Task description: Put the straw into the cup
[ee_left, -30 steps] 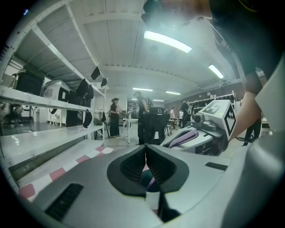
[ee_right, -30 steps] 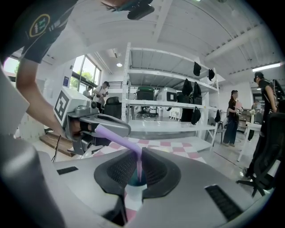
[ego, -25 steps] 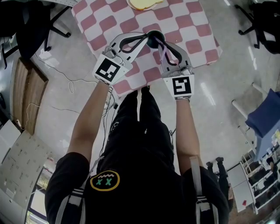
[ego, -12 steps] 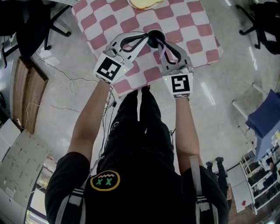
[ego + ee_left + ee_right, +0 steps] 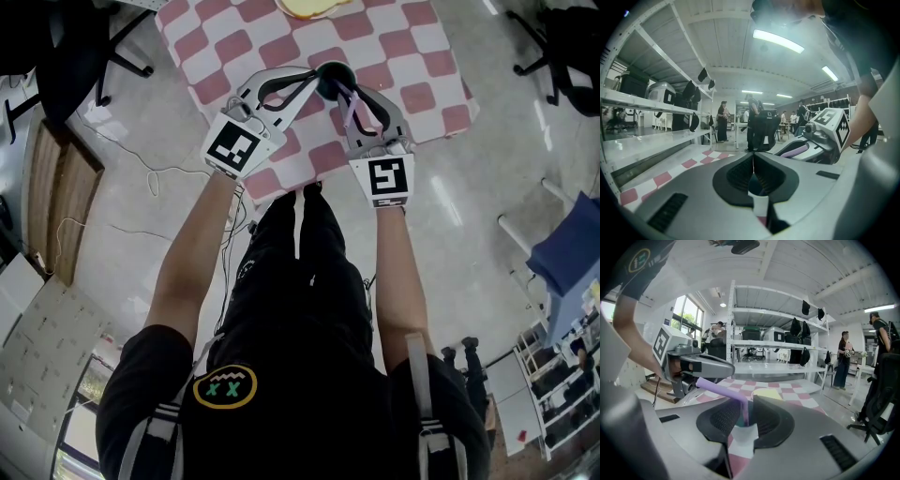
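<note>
From above, in the head view, we see a pink-and-white checked worktop [image 5: 412, 42] with a dark cup [image 5: 333, 77] standing near its front edge. Our left gripper [image 5: 317, 82] reaches in from the left, its jaws drawn together at the cup's rim. Our right gripper [image 5: 351, 94] comes in from the right, just beside the cup. A pale purple straw [image 5: 348, 111] runs between its jaws toward the cup's mouth. A yellow plate [image 5: 305, 7] lies at the far edge, well apart from both.

Along the left gripper view, we find the jaws closed to a thin line at their tips. Lower down, in the slot between the pads, the dark teal cup [image 5: 757, 182] shows, pinched at its edge. Off to the right sits the right gripper with its marker cube [image 5: 836, 127], the purple straw lying along it.

Along the right gripper view, we see the jaws opening, with a narrow gap between them. The straw's lower part [image 5: 744, 411] stands upright in that gap, close against the left-hand pad and clear of the other. Its lower end is down inside the teal cup, and its upper part bends and slants up to the left. Beyond it on the left is the left gripper, and the yellow plate lies on the worktop behind the cup.
</note>
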Demonstrator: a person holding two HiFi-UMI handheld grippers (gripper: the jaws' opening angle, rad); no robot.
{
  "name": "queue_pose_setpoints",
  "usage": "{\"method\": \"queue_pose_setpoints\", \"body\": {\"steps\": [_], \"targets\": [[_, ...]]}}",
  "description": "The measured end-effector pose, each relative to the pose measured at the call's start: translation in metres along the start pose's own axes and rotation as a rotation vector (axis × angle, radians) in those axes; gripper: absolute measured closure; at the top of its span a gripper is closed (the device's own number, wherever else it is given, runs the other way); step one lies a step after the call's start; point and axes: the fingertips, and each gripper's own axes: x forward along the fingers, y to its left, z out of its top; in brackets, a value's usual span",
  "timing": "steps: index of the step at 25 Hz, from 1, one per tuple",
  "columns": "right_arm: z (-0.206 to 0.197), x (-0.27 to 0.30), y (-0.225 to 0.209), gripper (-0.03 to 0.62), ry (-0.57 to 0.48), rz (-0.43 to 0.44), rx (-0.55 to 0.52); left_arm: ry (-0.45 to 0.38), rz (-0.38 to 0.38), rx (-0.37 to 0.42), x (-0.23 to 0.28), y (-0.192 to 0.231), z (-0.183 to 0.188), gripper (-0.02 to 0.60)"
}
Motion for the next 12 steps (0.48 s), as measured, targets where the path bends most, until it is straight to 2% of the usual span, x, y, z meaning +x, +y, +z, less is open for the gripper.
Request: {"method": "queue_pose_setpoints", "body": {"steps": [4,8,12], "targets": [[0.003,-0.002,-0.001,0.456,-0.011,0.005,-0.001,-0.004,0.014,-0.015,0.0,0.001,0.005,0.561],[0.014,-0.007,0.003,0.421,-0.038,0.02,-0.02,-0.007,0.003,0.007,-0.002,-0.001,0.01,0.561],[0.035,-0.013,0.008,0.411,-0.105,0.022,-0.045,-0.017,0.0,0.018,-0.009,-0.004,0.021,0.561]]}}
